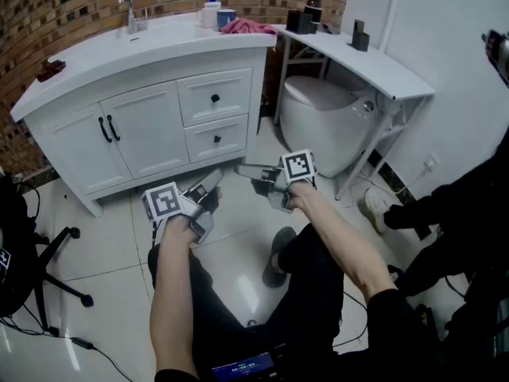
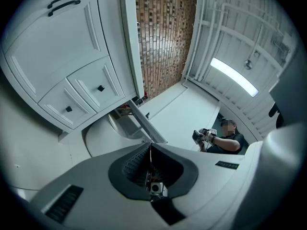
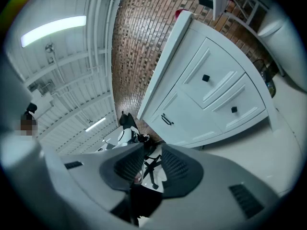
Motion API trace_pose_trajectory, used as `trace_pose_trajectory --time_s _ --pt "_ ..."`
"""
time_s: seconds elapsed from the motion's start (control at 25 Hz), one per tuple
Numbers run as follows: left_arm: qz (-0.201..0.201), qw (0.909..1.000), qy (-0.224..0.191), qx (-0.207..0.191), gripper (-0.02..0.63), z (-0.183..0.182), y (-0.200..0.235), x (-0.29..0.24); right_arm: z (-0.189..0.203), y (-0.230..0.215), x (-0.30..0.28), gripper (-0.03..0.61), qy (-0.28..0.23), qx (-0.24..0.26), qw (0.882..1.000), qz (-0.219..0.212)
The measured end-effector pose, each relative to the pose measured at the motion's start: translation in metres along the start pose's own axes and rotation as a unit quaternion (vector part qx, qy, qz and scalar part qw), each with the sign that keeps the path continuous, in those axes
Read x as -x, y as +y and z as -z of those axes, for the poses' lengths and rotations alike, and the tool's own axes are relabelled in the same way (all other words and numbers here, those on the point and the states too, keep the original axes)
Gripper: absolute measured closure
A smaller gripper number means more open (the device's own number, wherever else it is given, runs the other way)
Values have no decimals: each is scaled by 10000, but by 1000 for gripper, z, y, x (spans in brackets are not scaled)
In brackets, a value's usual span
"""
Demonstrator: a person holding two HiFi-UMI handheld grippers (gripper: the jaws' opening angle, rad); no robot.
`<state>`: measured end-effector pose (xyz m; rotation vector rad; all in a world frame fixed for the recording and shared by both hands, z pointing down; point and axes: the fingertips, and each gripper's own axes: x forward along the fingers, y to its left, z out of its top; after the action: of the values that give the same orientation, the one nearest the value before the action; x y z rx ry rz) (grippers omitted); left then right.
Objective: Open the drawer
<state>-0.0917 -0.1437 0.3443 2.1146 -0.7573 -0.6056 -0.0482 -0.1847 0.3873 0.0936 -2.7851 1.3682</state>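
A white vanity cabinet point(image 1: 143, 62) stands ahead, its two drawers stacked on the right half. The upper drawer point(image 1: 215, 95) and lower drawer point(image 1: 216, 138) each carry a small black knob, and both sit flush with the front. They also show in the left gripper view, upper drawer point(image 2: 100, 87), and in the right gripper view, upper drawer point(image 3: 206, 78). My left gripper point(image 1: 213, 180) is shut with nothing in it, its pads point(image 2: 139, 162) meeting in a line. My right gripper point(image 1: 241, 168) is shut and empty too. Both hover above the floor, short of the cabinet.
A toilet point(image 1: 326, 118) stands right of the cabinet under a narrow white shelf table point(image 1: 382, 70). Another person point(image 1: 445, 213) stands at the right edge. An office chair base point(image 1: 60, 249) is at the left. A pink cloth point(image 1: 246, 26) and a faucet point(image 1: 130, 14) are on the countertop.
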Motion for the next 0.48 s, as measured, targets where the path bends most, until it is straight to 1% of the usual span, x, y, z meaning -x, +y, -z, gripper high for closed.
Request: trace_pose_trajectory --time_s 0.16,0.36,0.44,0.48 --pt "-4 10000 -40 -74 623 -16 12 -17 -23 -18 -1 440 103 222 9997 36" --pt "-124 9998 -62 168 623 -28 27 -38 -36 -37 -8 440 265 139 9995 78" --pt "-125 9997 -50 200 623 -33 30 -47 -41 -43 -11 431 333 105 9993 97" --pt "-83 9998 -36 190 623 -35 32 -51 -46 -46 -13 431 360 186 9991 78"
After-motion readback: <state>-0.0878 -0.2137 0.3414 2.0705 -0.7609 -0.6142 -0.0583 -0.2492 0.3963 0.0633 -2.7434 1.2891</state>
